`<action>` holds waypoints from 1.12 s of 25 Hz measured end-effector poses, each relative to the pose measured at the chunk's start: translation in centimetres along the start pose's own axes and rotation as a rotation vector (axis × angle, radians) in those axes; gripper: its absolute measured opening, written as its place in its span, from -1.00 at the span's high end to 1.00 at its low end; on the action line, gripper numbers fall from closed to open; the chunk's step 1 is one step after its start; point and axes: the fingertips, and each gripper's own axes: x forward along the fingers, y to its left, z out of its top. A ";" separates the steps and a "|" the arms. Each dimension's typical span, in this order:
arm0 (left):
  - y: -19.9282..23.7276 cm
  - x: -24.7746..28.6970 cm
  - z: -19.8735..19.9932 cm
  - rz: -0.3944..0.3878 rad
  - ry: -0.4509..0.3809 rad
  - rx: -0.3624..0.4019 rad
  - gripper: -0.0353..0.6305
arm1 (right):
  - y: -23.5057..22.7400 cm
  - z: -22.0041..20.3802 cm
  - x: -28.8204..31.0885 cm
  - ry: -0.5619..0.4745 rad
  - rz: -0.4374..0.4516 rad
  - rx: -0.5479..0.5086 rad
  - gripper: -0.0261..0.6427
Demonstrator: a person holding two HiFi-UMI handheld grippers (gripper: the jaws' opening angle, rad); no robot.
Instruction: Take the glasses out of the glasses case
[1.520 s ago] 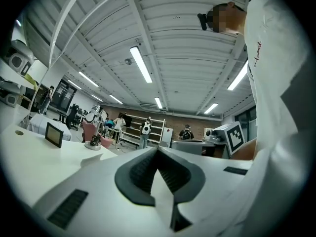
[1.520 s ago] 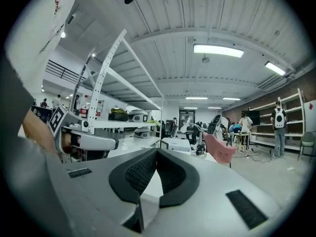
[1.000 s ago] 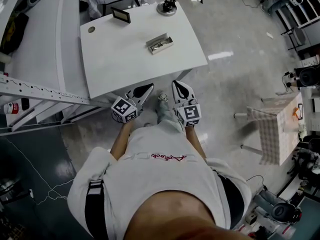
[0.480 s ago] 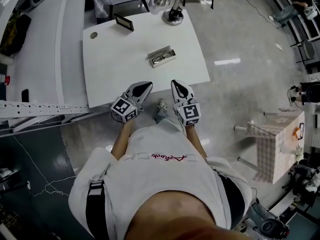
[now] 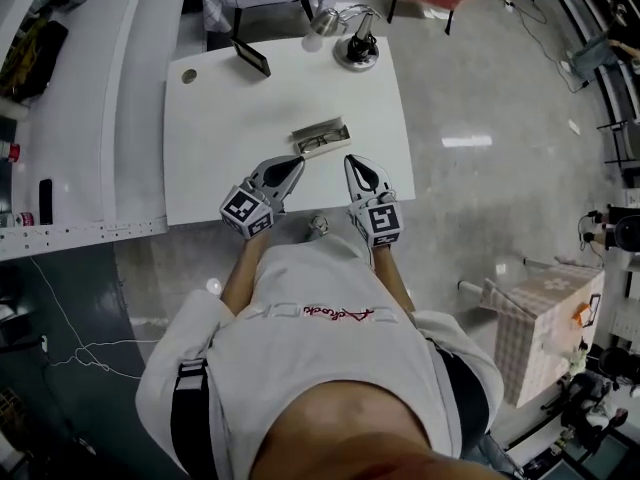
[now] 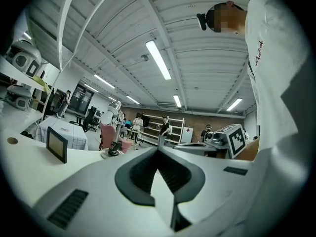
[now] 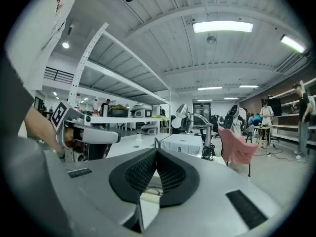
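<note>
The glasses case (image 5: 321, 135) is seen lying open near the front of the white worktop (image 5: 220, 118). The glasses (image 5: 318, 144) are seen inside it, so nothing has been lifted out yet. The left claw (image 5: 292, 163) and the right claw (image 5: 354, 162) are held level just short of the case, one to each side. Both are pinched shut and empty, presumably so the case can be approached from both sides.
</note>
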 end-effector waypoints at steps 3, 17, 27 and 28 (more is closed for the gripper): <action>0.9 0.5 -0.5 0.026 0.007 -0.011 0.88 | -1.2 -0.7 1.0 0.011 0.013 0.003 0.85; 3.6 -1.4 -1.7 0.056 0.053 -0.058 0.88 | 0.1 -5.3 3.2 0.115 0.012 0.089 0.85; 4.3 -2.8 -3.8 0.047 0.086 -0.118 0.88 | 2.4 -10.5 2.7 0.239 0.011 0.151 0.85; 4.4 -2.8 -3.9 0.049 0.086 -0.126 0.88 | 2.6 -11.1 2.5 0.253 0.015 0.149 0.85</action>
